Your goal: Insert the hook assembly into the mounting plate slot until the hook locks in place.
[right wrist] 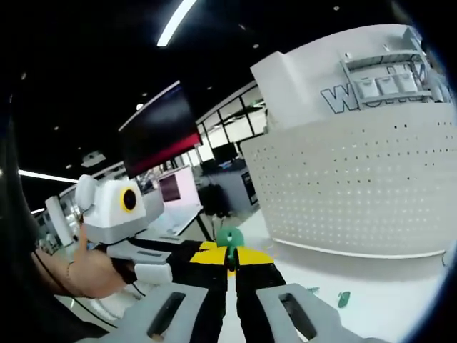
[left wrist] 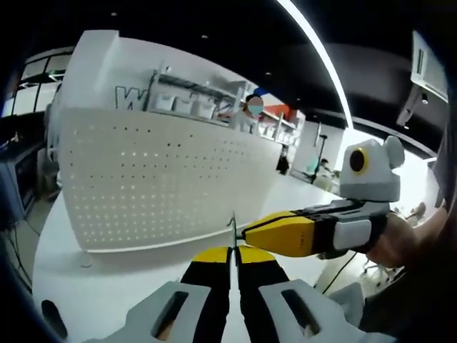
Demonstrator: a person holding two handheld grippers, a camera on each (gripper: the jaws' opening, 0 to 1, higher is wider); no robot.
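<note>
The white perforated mounting plate point(left wrist: 157, 179) stands upright on the white table, and it rises at the right in the right gripper view point(right wrist: 357, 193). The hook assembly is small: a thin metal wire with a green bit point(left wrist: 233, 227) sticks up between my left gripper's point(left wrist: 233, 251) shut yellow tips. In the right gripper view its green round part point(right wrist: 230, 238) sits at my right gripper's point(right wrist: 230, 259) shut tips. The right gripper point(left wrist: 285, 232) reaches in from the right and meets the hook; the left gripper point(right wrist: 168, 261) comes in from the left. The hook is held in front of the plate, apart from it.
The white table point(left wrist: 107, 286) runs under the plate. Two small green pieces point(right wrist: 344, 299) lie on it near the plate's foot. A person's hand point(right wrist: 86, 275) holds the left gripper. Shelving and office desks stand behind.
</note>
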